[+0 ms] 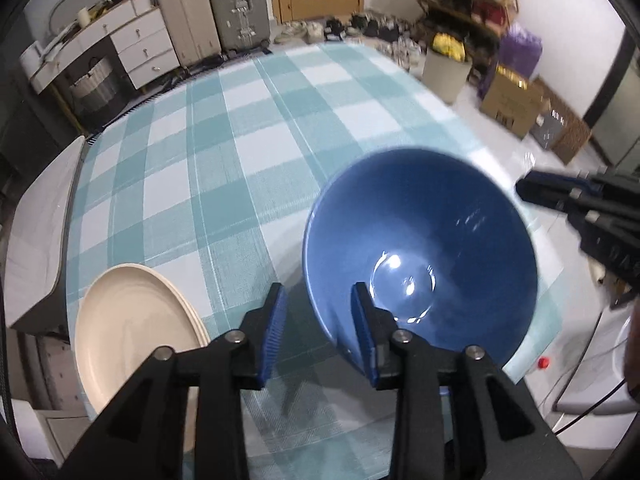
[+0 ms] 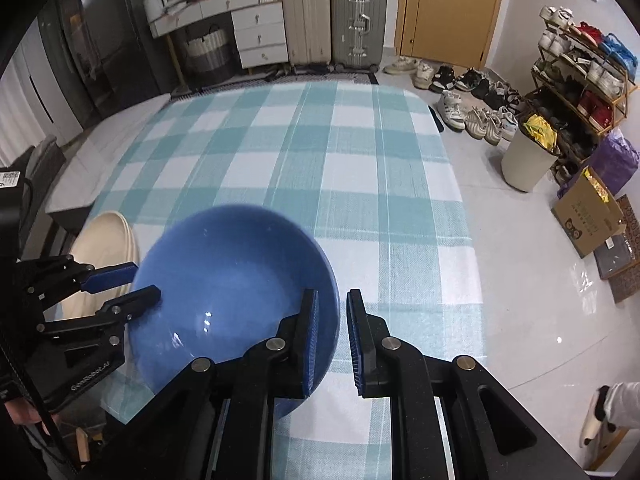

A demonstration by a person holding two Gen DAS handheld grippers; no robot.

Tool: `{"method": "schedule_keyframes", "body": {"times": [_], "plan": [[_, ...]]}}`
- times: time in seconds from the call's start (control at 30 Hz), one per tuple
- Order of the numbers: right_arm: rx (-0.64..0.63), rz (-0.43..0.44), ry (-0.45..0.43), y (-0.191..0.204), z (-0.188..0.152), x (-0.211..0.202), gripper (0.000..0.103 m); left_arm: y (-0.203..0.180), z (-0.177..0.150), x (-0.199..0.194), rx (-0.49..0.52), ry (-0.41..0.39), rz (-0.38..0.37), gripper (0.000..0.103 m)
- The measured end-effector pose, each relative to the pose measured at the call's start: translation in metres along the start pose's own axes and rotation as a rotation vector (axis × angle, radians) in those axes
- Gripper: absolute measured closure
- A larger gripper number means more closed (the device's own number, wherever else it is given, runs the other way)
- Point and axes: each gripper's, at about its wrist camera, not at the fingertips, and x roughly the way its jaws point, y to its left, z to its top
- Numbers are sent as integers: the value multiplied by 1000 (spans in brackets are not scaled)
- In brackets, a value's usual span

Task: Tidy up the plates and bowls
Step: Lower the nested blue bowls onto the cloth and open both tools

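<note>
A blue bowl (image 1: 420, 248) (image 2: 236, 280) hangs tilted just above the table (image 1: 240, 140) (image 2: 320, 160), which has a teal checked cloth. My right gripper (image 2: 332, 340) is shut on its near rim, one finger inside the bowl and one outside. In the left wrist view the right gripper (image 1: 520, 192) reaches in from the right edge. My left gripper (image 1: 320, 334) (image 2: 144, 280) is open around the opposite rim: one pad lies against the inner wall, the other stands clear of the outside. Cream plates (image 1: 132, 332) (image 2: 104, 236) lie stacked at the table's near left corner, beside the left gripper.
A grey seat (image 1: 36, 240) stands off the table's left edge. Across the room stand suitcases (image 2: 332, 20), white drawers (image 2: 260, 32) and a door. On the floor to the right are a bin (image 2: 524, 160), a cardboard box (image 2: 588, 216), shoes and a shoe rack (image 2: 580, 72).
</note>
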Motion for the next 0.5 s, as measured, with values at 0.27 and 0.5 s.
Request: {"method": "schedule_keyframes", "body": {"times": [0.27, 0.5], "plan": [[51, 100, -77, 5, -18, -7, 88, 10, -9, -17, -119, -122, -19, 54], [95, 112, -128, 2, -33, -2, 82, 3, -19, -9, -151, -145, -20, 54]]}}
